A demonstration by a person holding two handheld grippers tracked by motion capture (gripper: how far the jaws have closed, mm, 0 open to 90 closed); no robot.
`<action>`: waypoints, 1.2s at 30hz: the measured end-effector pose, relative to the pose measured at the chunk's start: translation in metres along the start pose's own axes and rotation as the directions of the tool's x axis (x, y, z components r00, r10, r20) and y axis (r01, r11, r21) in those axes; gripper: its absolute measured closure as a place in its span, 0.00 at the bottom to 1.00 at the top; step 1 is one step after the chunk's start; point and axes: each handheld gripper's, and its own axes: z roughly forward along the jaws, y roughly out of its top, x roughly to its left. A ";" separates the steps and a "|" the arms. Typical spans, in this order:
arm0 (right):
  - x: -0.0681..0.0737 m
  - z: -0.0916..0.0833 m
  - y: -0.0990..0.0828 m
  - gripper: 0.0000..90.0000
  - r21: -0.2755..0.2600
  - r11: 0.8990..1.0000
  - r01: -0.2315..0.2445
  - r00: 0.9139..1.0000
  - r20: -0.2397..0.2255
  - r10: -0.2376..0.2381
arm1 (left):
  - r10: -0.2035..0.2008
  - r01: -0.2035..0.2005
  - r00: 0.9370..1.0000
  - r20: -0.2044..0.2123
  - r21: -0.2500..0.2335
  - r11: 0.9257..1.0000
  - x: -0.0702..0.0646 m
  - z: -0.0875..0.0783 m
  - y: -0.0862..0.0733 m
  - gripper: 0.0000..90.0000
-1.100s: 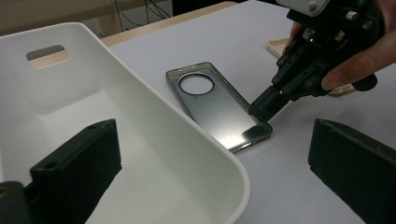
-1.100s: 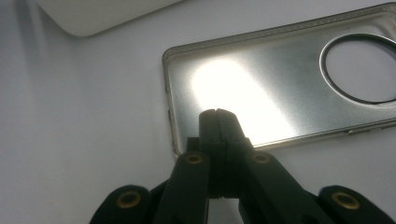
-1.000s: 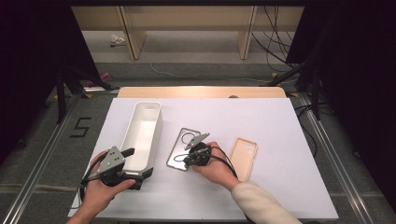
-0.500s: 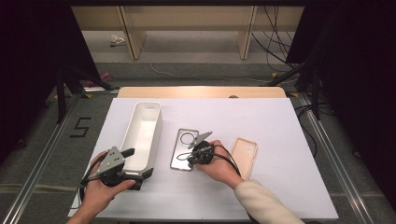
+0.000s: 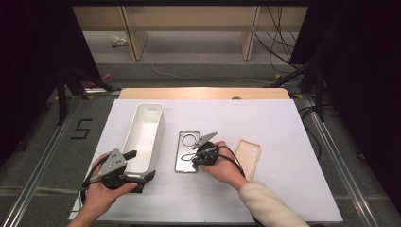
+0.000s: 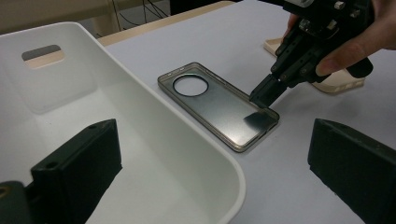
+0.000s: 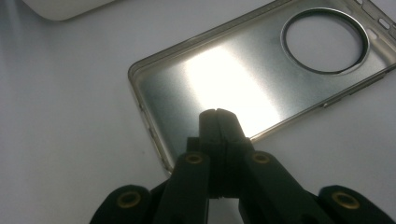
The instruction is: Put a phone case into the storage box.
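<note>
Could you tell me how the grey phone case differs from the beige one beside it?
The grey phone case is translucent smoky grey with a large round camera hole; the beige phone case is opaque and pale. The right gripper, shut, has its tips at the grey case's edge, while the beige one lies untouched. Both lie flat, open side up, on the white table.

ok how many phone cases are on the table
2. A grey translucent case with a round camera hole lies beside the white bin, with the right gripper at its near end. A beige case lies just beyond the right hand.
</note>
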 end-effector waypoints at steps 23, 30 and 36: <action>-0.015 -0.065 -0.014 0.57 -0.243 0.966 -0.087 0.996 -0.015 0.086 | 0.128 -0.130 0.991 0.034 0.069 0.989 -0.021 0.003 0.013 0.14; -0.017 -0.099 -0.049 0.39 -0.322 0.941 -0.106 0.994 -0.014 0.107 | 0.236 -0.247 0.968 0.086 0.150 0.957 -0.040 0.017 0.033 0.17; -0.016 -0.120 -0.073 0.36 -0.336 0.936 -0.102 0.993 0.022 0.116 | 0.324 -0.354 0.934 0.154 0.256 0.899 -0.051 0.038 0.045 0.19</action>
